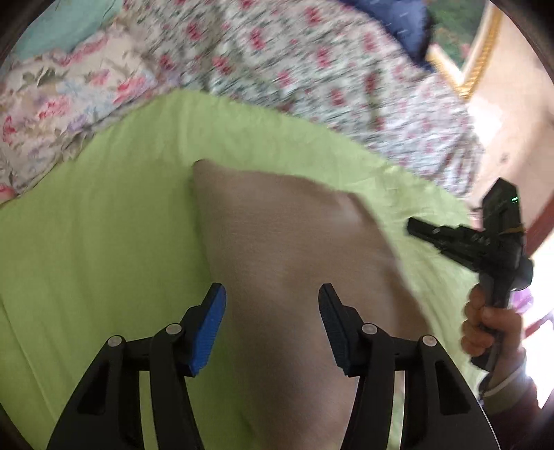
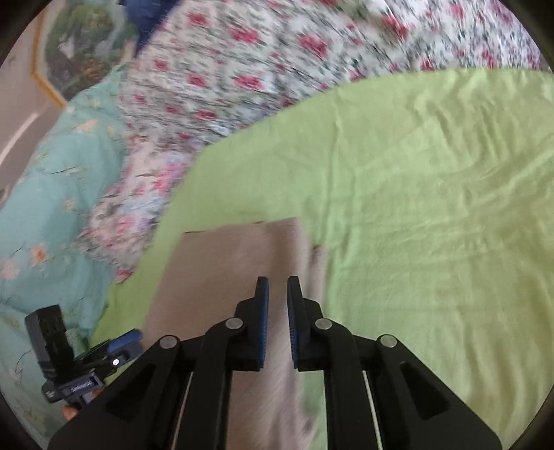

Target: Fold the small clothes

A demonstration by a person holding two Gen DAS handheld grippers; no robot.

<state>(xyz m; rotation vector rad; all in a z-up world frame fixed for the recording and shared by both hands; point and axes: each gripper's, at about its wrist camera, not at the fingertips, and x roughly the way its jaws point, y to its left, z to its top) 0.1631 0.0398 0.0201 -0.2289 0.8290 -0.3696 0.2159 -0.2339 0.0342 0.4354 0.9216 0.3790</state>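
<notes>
A small beige garment (image 1: pixel 287 263) lies flat on a lime-green sheet (image 1: pixel 104 225). My left gripper (image 1: pixel 271 294) is open above its near part, its blue pads (image 1: pixel 207 332) apart and empty. My right gripper shows in the left wrist view (image 1: pixel 415 226), held in a hand at the right, past the garment's edge. In the right wrist view the garment (image 2: pixel 225 263) lies below my right gripper (image 2: pixel 277 287), whose jaws stand a narrow gap apart with nothing between them. The left gripper shows at lower left in the right wrist view (image 2: pixel 131 337). The frames are motion-blurred.
A floral quilt (image 1: pixel 294 69) covers the bed beyond the green sheet (image 2: pixel 432 207). A teal floral pillow (image 2: pixel 52 214) lies at the left. A gold-framed picture (image 1: pixel 464 48) and a dark blue cloth (image 1: pixel 401 20) are in the background.
</notes>
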